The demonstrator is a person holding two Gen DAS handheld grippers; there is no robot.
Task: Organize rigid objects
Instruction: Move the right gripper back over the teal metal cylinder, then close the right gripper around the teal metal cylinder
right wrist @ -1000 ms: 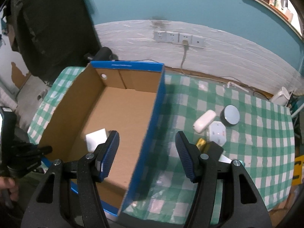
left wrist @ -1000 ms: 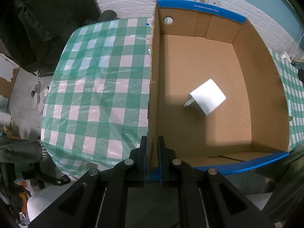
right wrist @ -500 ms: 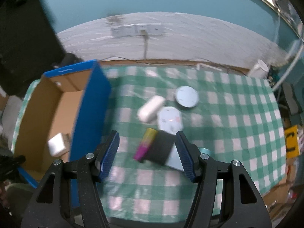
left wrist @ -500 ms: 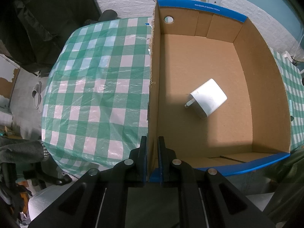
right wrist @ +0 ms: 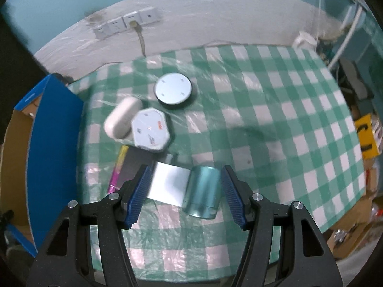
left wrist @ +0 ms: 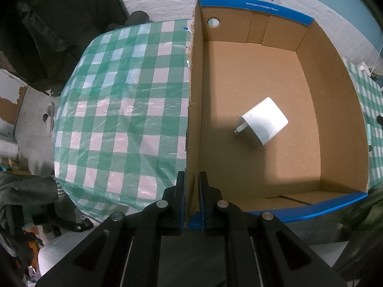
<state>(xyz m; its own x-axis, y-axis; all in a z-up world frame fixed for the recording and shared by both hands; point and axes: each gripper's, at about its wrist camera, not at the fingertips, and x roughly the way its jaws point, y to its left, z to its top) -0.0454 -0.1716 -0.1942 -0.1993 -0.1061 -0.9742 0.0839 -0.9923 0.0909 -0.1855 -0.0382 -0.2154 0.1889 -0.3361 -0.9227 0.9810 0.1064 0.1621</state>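
Note:
My left gripper (left wrist: 191, 186) is shut on the near left wall of the cardboard box (left wrist: 192, 110), which has blue rims. A white charger (left wrist: 263, 122) lies on the box floor. My right gripper (right wrist: 185, 189) is open and empty above the checked table. Between its fingers lie a teal cylinder (right wrist: 202, 192) on its side and a silver flat piece (right wrist: 167, 184). Beyond them are a black flat object (right wrist: 136, 161), a yellow-pink tube (right wrist: 117, 169), a white hexagonal device (right wrist: 150, 130), a white oval case (right wrist: 122, 117) and a round silver disc (right wrist: 173, 88).
The box's blue outer wall (right wrist: 52, 148) stands at the left in the right wrist view. The green checked tablecloth (left wrist: 124, 110) covers the table. Wall sockets (right wrist: 126, 24) with a cable sit behind it. Clutter (right wrist: 366, 134) lies off the right edge.
My right gripper has swung right, away from the box, and now hangs over the loose objects, closer to them. The left gripper and box have not moved.

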